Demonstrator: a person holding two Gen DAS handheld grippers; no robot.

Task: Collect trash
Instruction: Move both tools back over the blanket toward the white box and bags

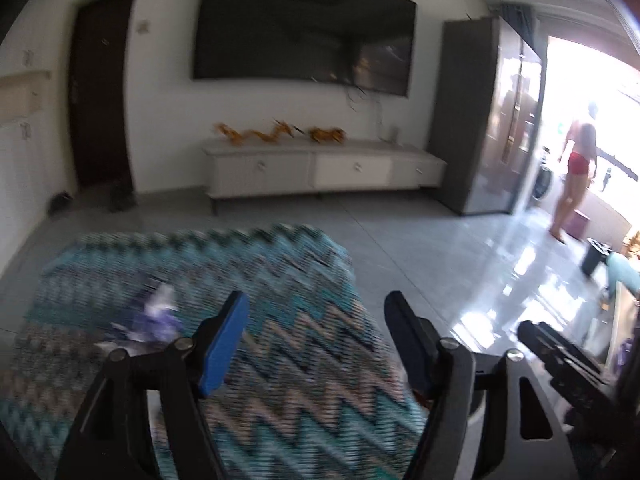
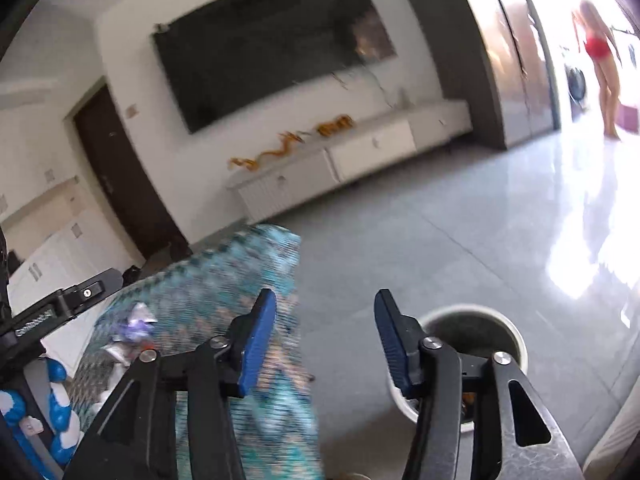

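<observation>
A crumpled purple and silver wrapper (image 1: pixel 158 320) lies on a surface covered with a teal zigzag cloth (image 1: pixel 280 340); it also shows in the right wrist view (image 2: pixel 134 330). My left gripper (image 1: pixel 316 312) is open and empty above the cloth, right of the wrapper. My right gripper (image 2: pixel 325 308) is open and empty, over the cloth's right edge. A white round bin (image 2: pixel 476 344) stands on the floor under its right finger. Both views are blurred.
Grey tiled floor (image 1: pixel 440 248) stretches to a white TV cabinet (image 1: pixel 320 168) under a wall TV (image 1: pixel 304 28). A person in red shorts (image 1: pixel 578 172) stands by the bright balcony. A tall grey cabinet (image 1: pixel 476 120) and dark door (image 1: pixel 100 92) line the walls.
</observation>
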